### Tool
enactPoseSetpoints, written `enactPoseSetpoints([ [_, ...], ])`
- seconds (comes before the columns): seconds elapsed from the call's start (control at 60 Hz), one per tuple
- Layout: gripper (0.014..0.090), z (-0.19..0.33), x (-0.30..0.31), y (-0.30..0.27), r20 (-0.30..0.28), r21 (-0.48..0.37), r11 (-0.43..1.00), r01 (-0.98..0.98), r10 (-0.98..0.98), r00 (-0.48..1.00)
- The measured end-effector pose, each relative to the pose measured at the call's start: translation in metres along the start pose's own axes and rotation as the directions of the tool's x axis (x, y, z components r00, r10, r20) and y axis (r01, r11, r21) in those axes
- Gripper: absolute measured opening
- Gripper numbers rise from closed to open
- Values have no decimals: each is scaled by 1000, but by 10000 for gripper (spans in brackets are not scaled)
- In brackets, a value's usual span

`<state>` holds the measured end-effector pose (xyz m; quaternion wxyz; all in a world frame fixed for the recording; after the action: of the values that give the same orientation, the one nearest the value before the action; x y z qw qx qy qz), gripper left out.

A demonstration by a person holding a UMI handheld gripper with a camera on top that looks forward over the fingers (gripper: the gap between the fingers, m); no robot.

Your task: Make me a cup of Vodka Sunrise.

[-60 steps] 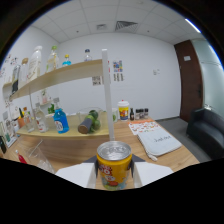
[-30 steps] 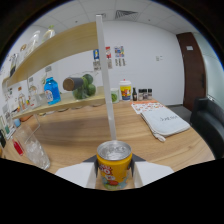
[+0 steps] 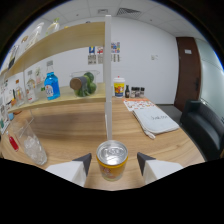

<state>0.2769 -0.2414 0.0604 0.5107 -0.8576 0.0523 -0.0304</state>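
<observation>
- Can (image 3: 112,159), orange with a silver top, sits between the gripper (image 3: 112,164) fingers (image 3: 83,163), which close on its sides and hold it above the table (image 3: 75,127).
- Glass (image 3: 28,144) with ice stands left of the can.
- Blue bottle (image 3: 51,85) stands on the shelf (image 3: 65,100) beyond the can.
- White pole (image 3: 108,75) rises right behind the can.

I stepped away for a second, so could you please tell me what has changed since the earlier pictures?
The gripper has carried the yellow can across the wooden table toward the glass of ice, which now stands beside the fingers; the shelf swung across the view. The can stays clamped between both fingers, upright.
</observation>
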Motion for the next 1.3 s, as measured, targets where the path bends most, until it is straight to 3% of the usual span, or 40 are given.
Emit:
enactPoseSetpoints([
  [0.217,852,-67,-20,-41,-64,58,998,-18,21,998],
  [0.4,851,-118,-98,-48,15,108,994,-14,13,1000],
  [0.5,849,-130,-145,-33,65,98,995,-17,10,998],
  [0.617,859,-135,-186,-13,85,77,997,-5,-1,996],
  [0.767,862,-134,-231,-23,121,78,997,-6,-4,993],
  [0.983,859,-112,-295,-96,171,186,982,25,-58,984],
  [1.133,861,-72,-324,-137,164,217,975,41,-78,983],
  [1.3,800,-24,-339,-162,141,216,975,44,-76,987],
])
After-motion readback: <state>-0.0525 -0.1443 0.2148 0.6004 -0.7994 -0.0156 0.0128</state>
